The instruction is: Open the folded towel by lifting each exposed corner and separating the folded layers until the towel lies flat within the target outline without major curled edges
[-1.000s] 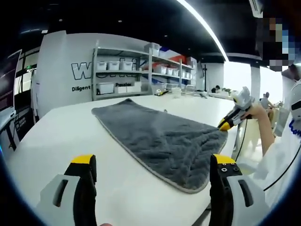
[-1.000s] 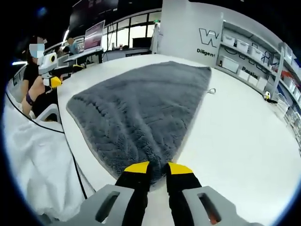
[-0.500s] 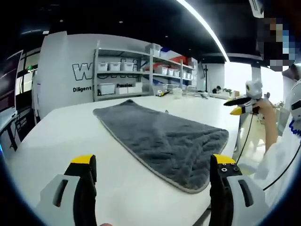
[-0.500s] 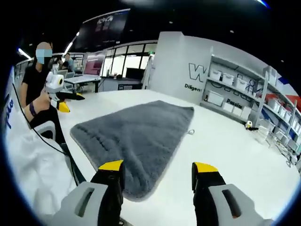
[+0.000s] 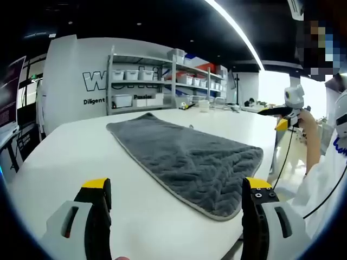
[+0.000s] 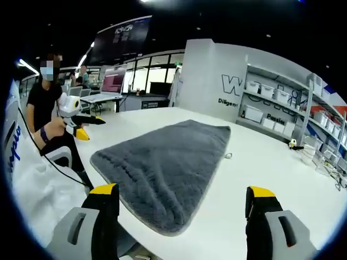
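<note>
Towel: the grey towel (image 5: 184,157) lies spread flat on the white surface (image 5: 70,157), ahead of the left claw (image 5: 176,189) and reaching toward its right jaw; in the right gripper view the towel (image 6: 168,162) lies ahead of the right claw (image 6: 181,195), nearer its left jaw.
Left claw: jaws spread wide, yellow-tipped, holding nothing, raised short of the towel's near edge.
Right claw: jaws spread wide, holding nothing, clear of the towel's near rounded corner.
Towel edges: pale hem flat along the near side; a small loop tag (image 6: 229,156) lies on the surface at the far right edge.
Beyond the towel: shelves (image 5: 146,86) with white bins stand past the far end.
</note>
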`<state>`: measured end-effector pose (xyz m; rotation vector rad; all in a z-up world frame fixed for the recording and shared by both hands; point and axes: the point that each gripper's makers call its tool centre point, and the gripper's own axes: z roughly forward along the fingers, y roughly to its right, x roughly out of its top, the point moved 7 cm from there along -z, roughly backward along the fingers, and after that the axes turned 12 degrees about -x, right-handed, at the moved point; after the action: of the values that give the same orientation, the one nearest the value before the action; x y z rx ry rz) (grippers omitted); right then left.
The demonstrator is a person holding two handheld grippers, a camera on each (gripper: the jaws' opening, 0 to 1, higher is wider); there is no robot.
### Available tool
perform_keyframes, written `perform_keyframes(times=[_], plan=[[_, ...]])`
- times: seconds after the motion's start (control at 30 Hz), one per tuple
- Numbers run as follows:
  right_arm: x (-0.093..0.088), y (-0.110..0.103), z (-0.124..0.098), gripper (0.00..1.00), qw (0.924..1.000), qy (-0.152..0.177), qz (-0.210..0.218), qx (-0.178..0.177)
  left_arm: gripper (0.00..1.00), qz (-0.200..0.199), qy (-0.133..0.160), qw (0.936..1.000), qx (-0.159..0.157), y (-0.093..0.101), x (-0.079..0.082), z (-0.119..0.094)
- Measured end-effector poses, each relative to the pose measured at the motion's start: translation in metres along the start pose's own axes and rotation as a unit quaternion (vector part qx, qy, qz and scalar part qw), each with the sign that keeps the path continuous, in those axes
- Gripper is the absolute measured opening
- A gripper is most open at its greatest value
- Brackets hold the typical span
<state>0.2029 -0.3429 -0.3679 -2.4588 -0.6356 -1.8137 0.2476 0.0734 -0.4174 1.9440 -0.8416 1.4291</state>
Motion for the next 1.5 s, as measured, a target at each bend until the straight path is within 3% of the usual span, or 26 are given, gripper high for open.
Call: perform_keyframes(times=[0.27,0.37,0.47,0.53,0.63,0.8,1.5], plan=[[-0.003,0.007,0.002,0.99,0.9998,-0.006,0.016,-0.012,0.99,-0.003,-0.008,1.0000,0.000,-0.001,-0.002,0.003],[-0.003,0.012,0.003,0.99,0.9991,-0.004,0.035,-0.022,0.99,0.005,0.017,0.9998,0.006,-0.002,0.010,-0.001],[-0.004,0.013,0.002,0.99,0.9986,-0.006,0.045,-0.026,0.99,-0.001,0.020,0.9997,0.013,-0.005,0.013,0.000],[-0.006,0.013,0.000,0.99,0.9984,-0.010,0.047,-0.031,0.99,0.007,-0.011,0.9997,0.021,-0.008,0.006,0.004],[-0.006,0.014,0.000,0.99,0.9982,-0.012,0.047,-0.034,0.99,0.009,-0.021,0.9995,0.020,-0.006,0.002,0.009],[-0.009,0.016,0.001,0.99,0.9979,-0.018,0.049,-0.038,0.99,0.002,-0.013,0.9999,0.008,0.000,0.002,0.013],[-0.011,0.015,0.000,0.99,0.9982,-0.024,0.043,-0.033,0.99,-0.009,-0.013,0.9998,0.012,0.002,-0.007,0.009]])
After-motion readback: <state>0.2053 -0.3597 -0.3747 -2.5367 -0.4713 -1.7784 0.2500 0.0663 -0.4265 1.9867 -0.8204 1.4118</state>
